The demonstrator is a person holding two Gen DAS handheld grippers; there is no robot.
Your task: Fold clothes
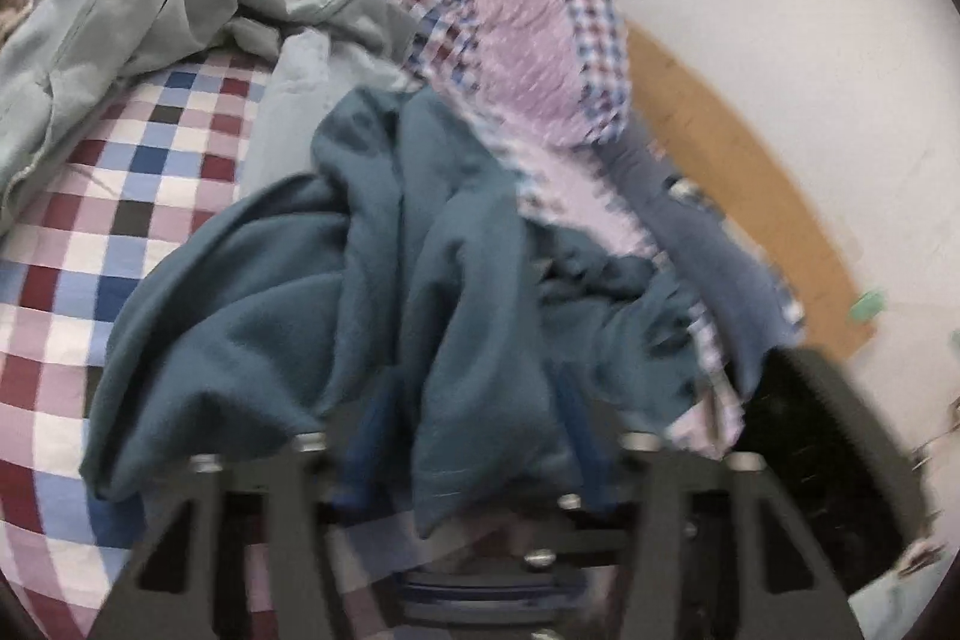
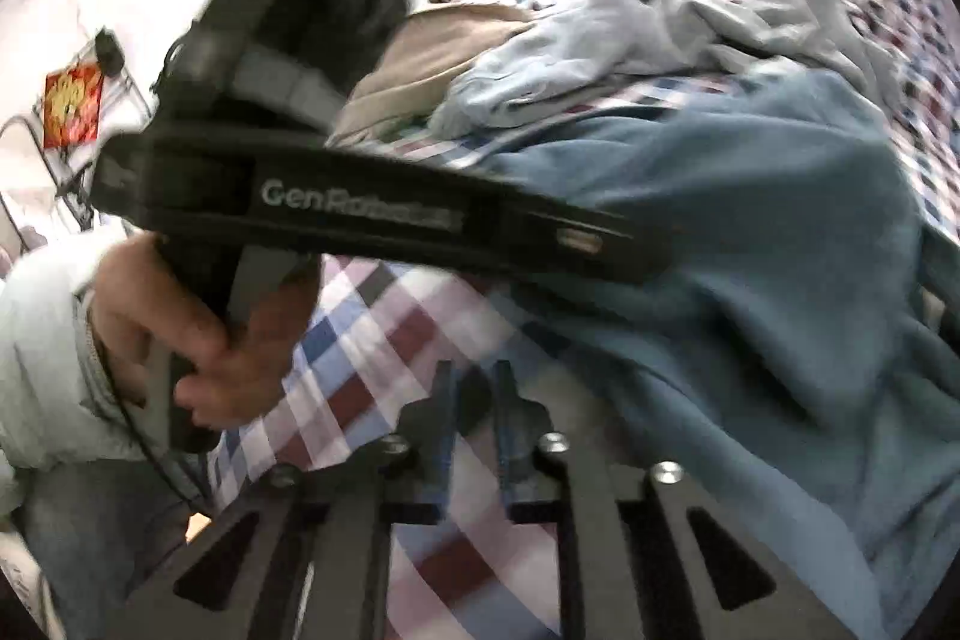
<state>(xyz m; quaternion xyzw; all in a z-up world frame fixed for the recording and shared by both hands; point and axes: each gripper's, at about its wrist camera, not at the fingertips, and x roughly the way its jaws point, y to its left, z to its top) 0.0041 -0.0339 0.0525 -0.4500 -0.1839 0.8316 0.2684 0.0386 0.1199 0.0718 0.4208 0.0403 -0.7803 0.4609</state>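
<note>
On the checked bedspread a teal garment was seen lying crumpled, near the bed's edge, with a fold of it drawn up between the blue fingers of the left hand-held gripper; that gripper was judged to be clamped on the cloth, though blur left the contact itself unclear. From the right wrist view the same garment was spread across the bedspread, and the right hand-held gripper was held over bare checked fabric just beside it, its jaws narrowly parted with nothing between them. Beyond the garment a pale grey-green garment and a light blue one were heaped. The step in hand was judged to be lifting and spreading the teal piece; a second corner or hem would need to be caught by the right gripper so the cloth could be drawn flat
</note>
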